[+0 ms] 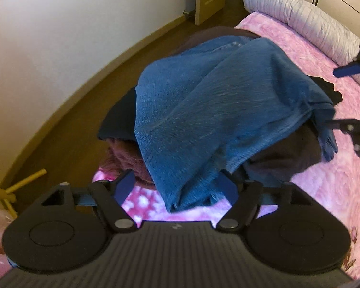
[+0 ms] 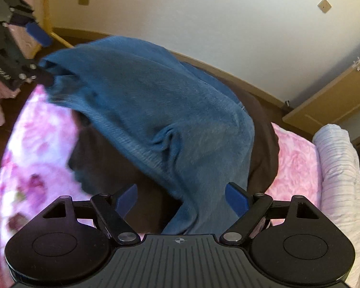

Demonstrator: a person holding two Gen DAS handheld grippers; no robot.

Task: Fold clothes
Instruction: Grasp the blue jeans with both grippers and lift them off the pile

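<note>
The blue garment (image 1: 204,110) looks like soft, thick fleece, light and limp, likely to sag wherever it is unsupported, so its hem corners seem the best places to take hold; it drapes over a heap of dark clothes (image 1: 283,153) on the pink bed (image 1: 323,187). At the garment's left end, the left claw (image 1: 177,188) stands wide, with a hanging fold between its pads and, as far as the blur lets me judge, not pinched. At its right end, the right claw (image 2: 182,198) is equally wide, cloth passing loosely between its fingers.
</note>
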